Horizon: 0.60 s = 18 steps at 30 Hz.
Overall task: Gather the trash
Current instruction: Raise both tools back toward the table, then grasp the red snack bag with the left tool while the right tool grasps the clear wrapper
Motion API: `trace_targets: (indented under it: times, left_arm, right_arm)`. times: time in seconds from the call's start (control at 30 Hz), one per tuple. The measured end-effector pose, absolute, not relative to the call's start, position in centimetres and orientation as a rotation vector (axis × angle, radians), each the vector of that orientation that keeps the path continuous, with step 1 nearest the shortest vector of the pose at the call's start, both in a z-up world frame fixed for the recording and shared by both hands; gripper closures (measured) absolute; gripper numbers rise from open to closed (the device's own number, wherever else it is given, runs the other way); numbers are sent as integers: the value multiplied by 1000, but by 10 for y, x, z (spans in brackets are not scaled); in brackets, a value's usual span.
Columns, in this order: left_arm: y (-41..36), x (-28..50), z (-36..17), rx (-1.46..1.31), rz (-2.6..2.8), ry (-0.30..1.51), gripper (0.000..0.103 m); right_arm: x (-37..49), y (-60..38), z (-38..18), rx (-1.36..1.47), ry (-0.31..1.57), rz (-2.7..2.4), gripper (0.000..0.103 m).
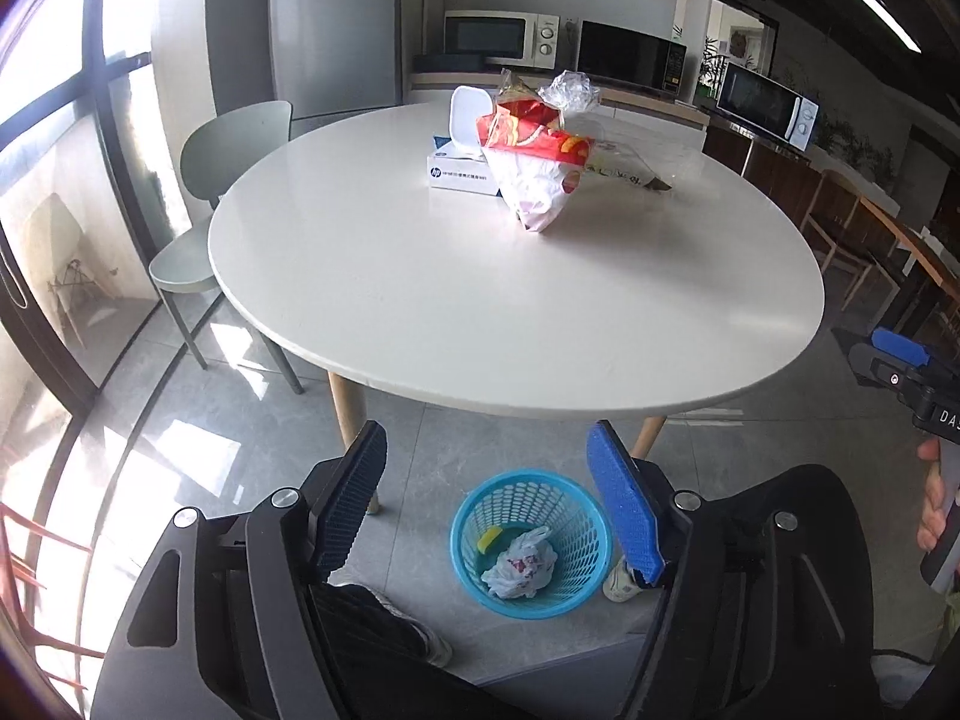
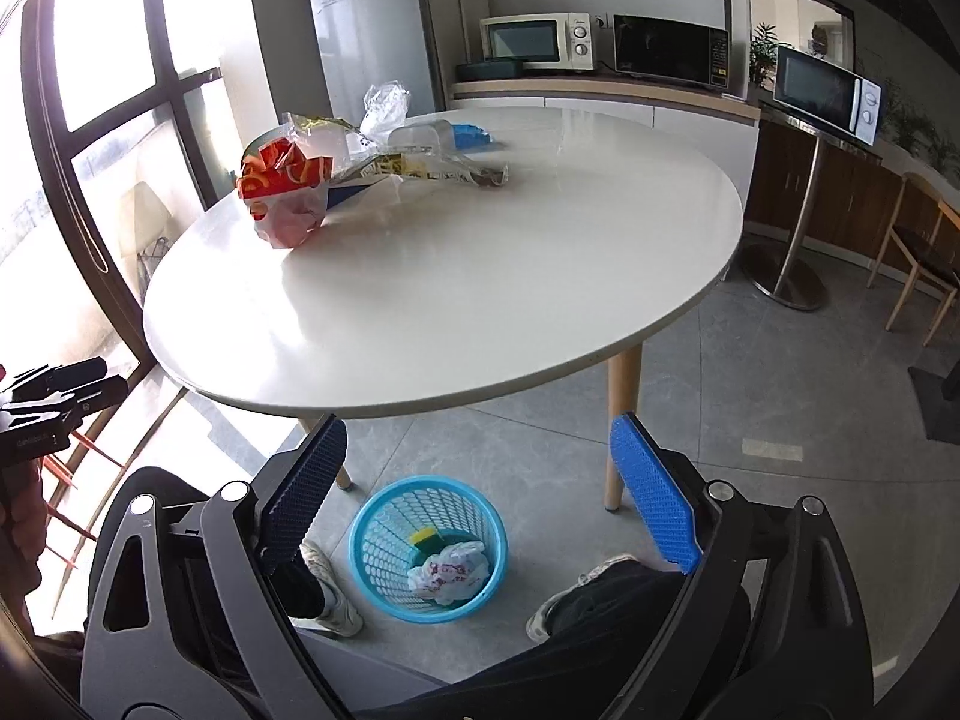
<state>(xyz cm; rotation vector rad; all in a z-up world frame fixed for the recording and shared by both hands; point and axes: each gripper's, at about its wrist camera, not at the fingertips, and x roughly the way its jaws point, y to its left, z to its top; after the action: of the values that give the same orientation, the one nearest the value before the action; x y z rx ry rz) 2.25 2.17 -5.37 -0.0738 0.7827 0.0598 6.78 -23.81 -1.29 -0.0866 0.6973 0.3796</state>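
Both hand-held grippers released, empty; red snack bag (image 1: 537, 171) upper centre on bench (image 1: 420, 300), nearer left hand-held gripper (image 1: 504, 504).

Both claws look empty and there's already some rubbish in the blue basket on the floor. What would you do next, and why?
Probably reach the left gripper toward the red-and-white bag on the table. Both it and the right gripper are open and empty, the basket holds only a crumpled wrapper, and that bag is the nearest trash left.
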Motion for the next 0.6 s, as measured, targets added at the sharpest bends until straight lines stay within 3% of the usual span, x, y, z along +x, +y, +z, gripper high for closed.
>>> trace_targets:
  times: [0.6]
  left_arm:
    - [12, 94, -13, -78, 63, 707, 26]
  right_arm:
    - [163, -203, 58, -323, 541, 460, 14]
